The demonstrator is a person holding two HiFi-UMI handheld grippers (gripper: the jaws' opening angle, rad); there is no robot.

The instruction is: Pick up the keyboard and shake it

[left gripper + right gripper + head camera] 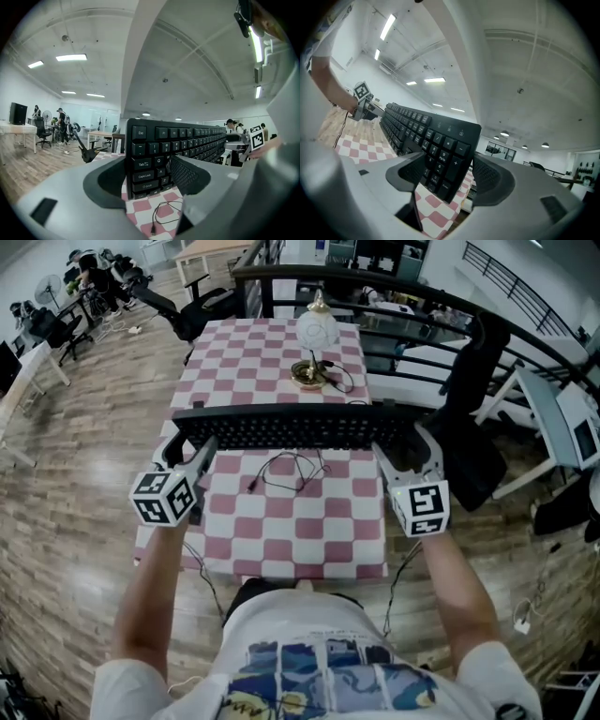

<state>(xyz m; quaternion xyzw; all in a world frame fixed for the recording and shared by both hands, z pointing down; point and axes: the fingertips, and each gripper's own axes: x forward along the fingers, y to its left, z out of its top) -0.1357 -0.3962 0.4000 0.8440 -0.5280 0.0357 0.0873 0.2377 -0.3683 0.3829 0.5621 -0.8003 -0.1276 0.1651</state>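
Above the pink-and-white checked table (281,540), a black keyboard (295,430) is held up off the cloth, stretched crosswise in front of the person, with each end in a gripper. It is tipped up on its long edge, so the keys face back toward the person and its lower edge hangs over the middle of the table. The left gripper (190,444) has the end with the Esc, Tab and Caps Lock keys. In the left gripper view its jaws are closed partway onto the board, one dark pad lying against the key face and the other behind the back of the case. The right gripper (405,446) holds the number-pad end in the same way. Its jaws stand fairly wide but are closed down on the board's thickness, one pad on the keys and the other at the back edge. A marker cube (164,496) on each gripper faces up at the head view, close to the person's forearms. Below the keyboard, a thin black cable (292,470) lies in loose loops on the cloth, its plug end resting near the middle of the table. I cannot tell whether its other end joins the keyboard. Toward the far end of the table stands a lamp (316,332) with a round white shade and a brass base, well apart from the keyboard. Beyond the table's far left corner a black office chair (192,307) stands on the wooden floor (75,474).
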